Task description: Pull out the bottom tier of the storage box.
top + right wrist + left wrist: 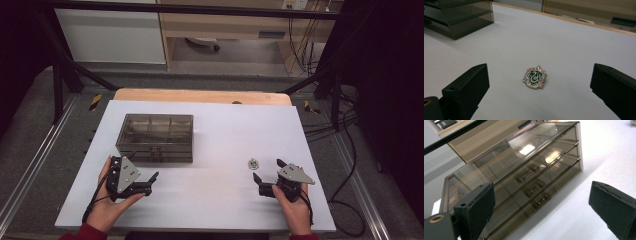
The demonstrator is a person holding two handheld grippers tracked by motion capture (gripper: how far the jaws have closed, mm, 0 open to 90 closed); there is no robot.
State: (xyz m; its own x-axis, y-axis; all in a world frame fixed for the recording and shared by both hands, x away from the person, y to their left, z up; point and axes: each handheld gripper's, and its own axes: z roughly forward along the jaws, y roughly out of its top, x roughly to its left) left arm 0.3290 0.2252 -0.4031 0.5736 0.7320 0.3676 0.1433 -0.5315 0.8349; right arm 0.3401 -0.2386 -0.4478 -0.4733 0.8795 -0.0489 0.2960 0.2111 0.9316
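A smoky transparent drawer box with three stacked drawers stands on the white table, left of centre. Its drawers are closed, their small handles facing me. My left gripper is open, just in front of the box's lower left corner, nothing between its jaws. A small silver crest badge with a green centre and a snake lies flat on the table at the right. My right gripper is open and sits just short of the badge, its jaws wide on either side of it, not touching.
The table's far wooden edge runs behind the white surface. Black frame posts and cables stand beyond the table on both sides. White surface lies open between the two grippers.
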